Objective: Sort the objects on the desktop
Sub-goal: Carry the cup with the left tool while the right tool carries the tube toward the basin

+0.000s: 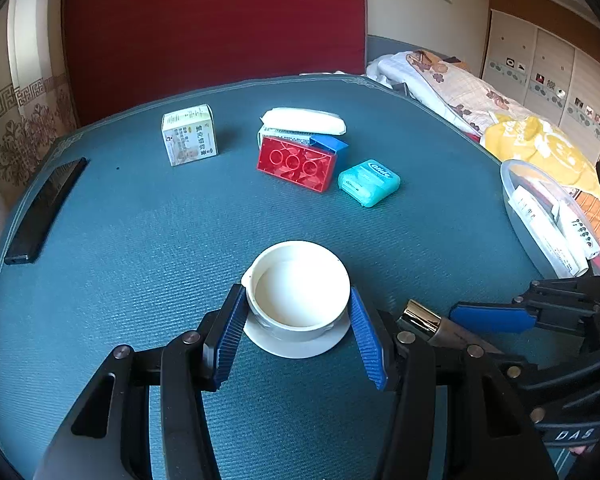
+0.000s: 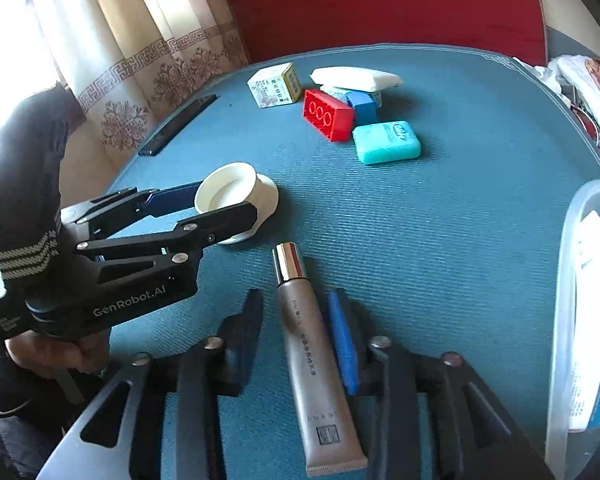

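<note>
On the ribbed teal tabletop (image 1: 140, 240), the left tongs (image 1: 298, 328) stand part-open around one small round white plastic cup (image 1: 300, 284), ridged blue pads just beside its wall, though contact cannot be told. Right tongs (image 2: 296, 320) stand narrowly apart with one smooth bronze cosmetic tube with a chrome cap (image 2: 312, 344) lying flat between them, pads not pressing it. Farther back cluster one red plastic studded brick (image 1: 298, 164), one blue block (image 1: 332, 146), one aqua floss case (image 1: 369, 182), one white pouch (image 1: 302, 120) and one printed carton (image 1: 189, 135); a clear tub (image 1: 520, 216) sits at the right edge, bare mat between.
</note>
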